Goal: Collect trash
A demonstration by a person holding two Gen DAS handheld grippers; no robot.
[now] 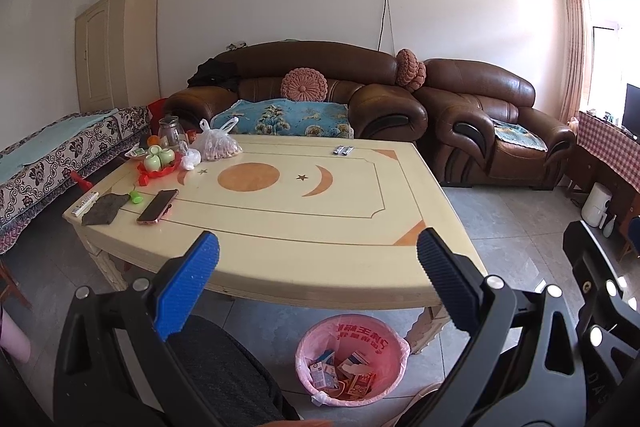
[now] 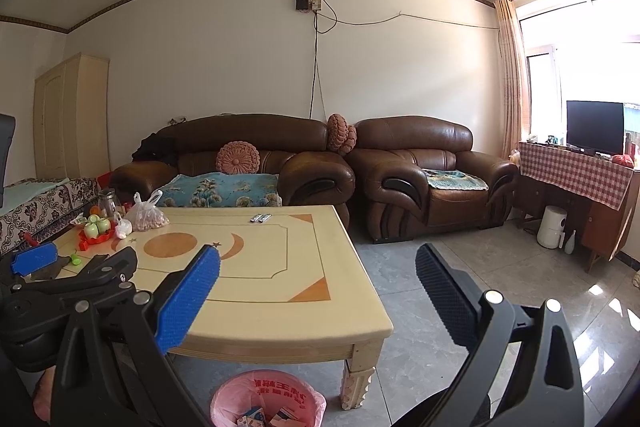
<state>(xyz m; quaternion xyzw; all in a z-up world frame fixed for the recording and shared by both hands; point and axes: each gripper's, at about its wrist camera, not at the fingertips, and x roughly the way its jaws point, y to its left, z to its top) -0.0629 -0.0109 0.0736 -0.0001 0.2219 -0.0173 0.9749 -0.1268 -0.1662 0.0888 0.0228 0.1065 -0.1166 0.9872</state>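
**A:** What do I see from the left wrist camera?

**B:** I see the left gripper (image 1: 318, 259) in the lower half of the frame, level and pointing over the near edge of the cream table (image 1: 280, 227). Its two fingers are spread wide apart, and there is nothing between them. One pad is blue (image 1: 188, 287), the other is dark.

**A:** And the right one?

**B:** In the right wrist view the right gripper (image 2: 318, 279) is also wide open and it holds nothing. It points past the right corner of the table, toward the brown sofa (image 2: 240, 163). At the left edge of this frame I can see the left gripper beside it, over the table.

**A:** Where is the trash?

**B:** The pink-lined bin (image 1: 352, 359) stands on the floor at the bottom centre of the left view, just below the table's near edge. Inside it lie small cartons (image 1: 324, 373) and wrappers. On the table, two small packets (image 1: 343, 150) lie side by side near the far edge, in the upper middle of the table.

**A:** What else is on the table?

**B:** At the left end there is a plastic bag (image 1: 218, 143), green cups on a red tray (image 1: 158, 159), a phone (image 1: 158, 206), a grey cloth (image 1: 104, 209) and a remote. Whether any of these is trash, I cannot tell.
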